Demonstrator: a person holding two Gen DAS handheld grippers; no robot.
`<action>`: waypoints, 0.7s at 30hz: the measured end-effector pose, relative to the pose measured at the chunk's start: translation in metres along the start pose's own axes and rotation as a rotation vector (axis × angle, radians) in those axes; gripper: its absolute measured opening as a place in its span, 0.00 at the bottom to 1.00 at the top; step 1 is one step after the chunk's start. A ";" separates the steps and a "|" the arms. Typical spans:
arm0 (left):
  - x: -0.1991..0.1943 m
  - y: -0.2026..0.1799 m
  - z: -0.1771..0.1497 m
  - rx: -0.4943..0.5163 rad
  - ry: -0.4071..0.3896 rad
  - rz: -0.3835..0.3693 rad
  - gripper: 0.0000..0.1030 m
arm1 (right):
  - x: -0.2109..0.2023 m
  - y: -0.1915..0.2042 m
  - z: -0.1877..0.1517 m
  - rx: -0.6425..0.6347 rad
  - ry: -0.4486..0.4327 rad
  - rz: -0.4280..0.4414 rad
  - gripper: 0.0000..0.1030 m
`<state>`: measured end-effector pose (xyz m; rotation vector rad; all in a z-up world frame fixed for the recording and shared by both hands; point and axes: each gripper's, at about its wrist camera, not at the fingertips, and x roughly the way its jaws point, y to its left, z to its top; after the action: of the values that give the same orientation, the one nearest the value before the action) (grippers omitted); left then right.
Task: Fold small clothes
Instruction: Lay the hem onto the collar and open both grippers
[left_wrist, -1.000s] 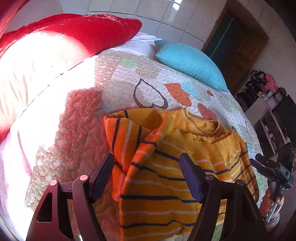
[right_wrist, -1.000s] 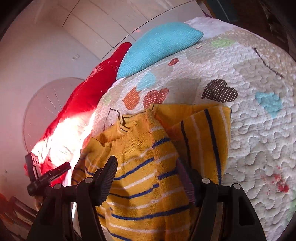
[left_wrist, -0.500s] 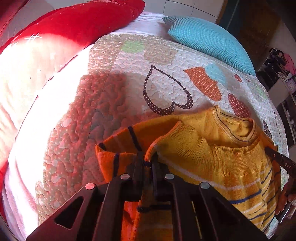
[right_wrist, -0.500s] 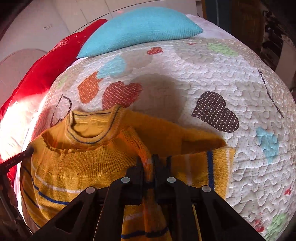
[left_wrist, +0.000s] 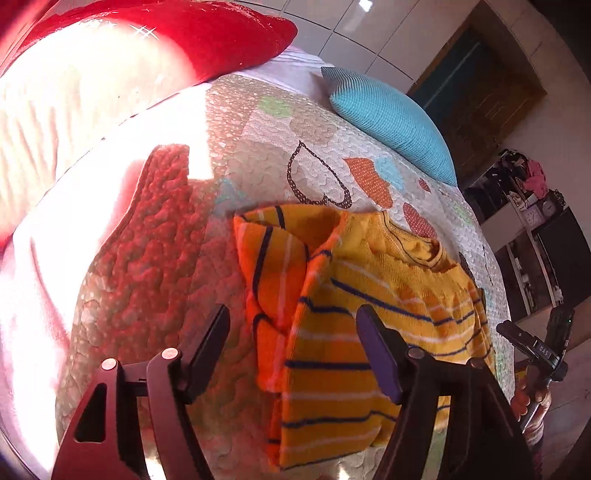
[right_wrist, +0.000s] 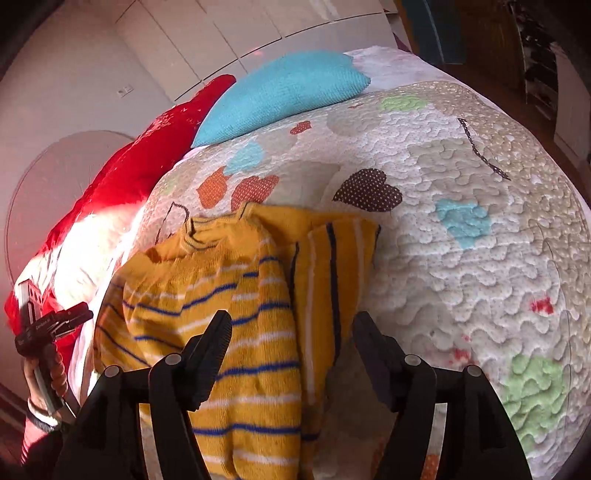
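A small yellow sweater (left_wrist: 351, 314) with blue and white stripes lies on the quilted bedspread (left_wrist: 258, 155), neck towards the pillows. Its two sleeves are folded inward, one (left_wrist: 273, 266) in the left wrist view and the other (right_wrist: 332, 266) in the right wrist view. My left gripper (left_wrist: 293, 317) hovers over the sleeve's side of the sweater; its jaws are opening and the pads touch no cloth. Above the opposite side of the sweater (right_wrist: 229, 295) my right gripper (right_wrist: 291, 321) is likewise opening and holds nothing. Each view catches the other gripper at its edge: the right one (left_wrist: 532, 347), the left one (right_wrist: 55, 325).
A turquoise pillow (left_wrist: 391, 118) and a red pillow (left_wrist: 184, 40) lie at the head of the bed. Strong sunlight washes out the bedspread's left side. Dark shelves (left_wrist: 535, 236) with small items stand beyond the bed's right edge. A hand (right_wrist: 44, 387) grips the left tool.
Half a second ago both grippers were shut on the sweater's folds close to the cloth. Both have since let go, opened wide and drawn back; the sleeves stay folded inward.
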<state>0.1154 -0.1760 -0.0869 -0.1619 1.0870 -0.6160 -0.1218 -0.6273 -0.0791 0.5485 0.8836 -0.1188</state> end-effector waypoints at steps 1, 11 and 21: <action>-0.001 0.001 -0.012 0.014 0.011 -0.012 0.69 | -0.006 0.000 -0.013 -0.012 0.008 0.002 0.71; 0.033 -0.012 -0.076 0.141 0.120 0.064 0.10 | 0.010 0.002 -0.074 0.036 0.081 0.114 0.10; 0.003 -0.014 -0.062 0.209 0.068 0.252 0.16 | -0.006 -0.039 -0.072 0.115 0.065 -0.066 0.14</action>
<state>0.0574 -0.1788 -0.1123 0.1765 1.0802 -0.5061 -0.1891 -0.6254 -0.1270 0.6336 0.9627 -0.2140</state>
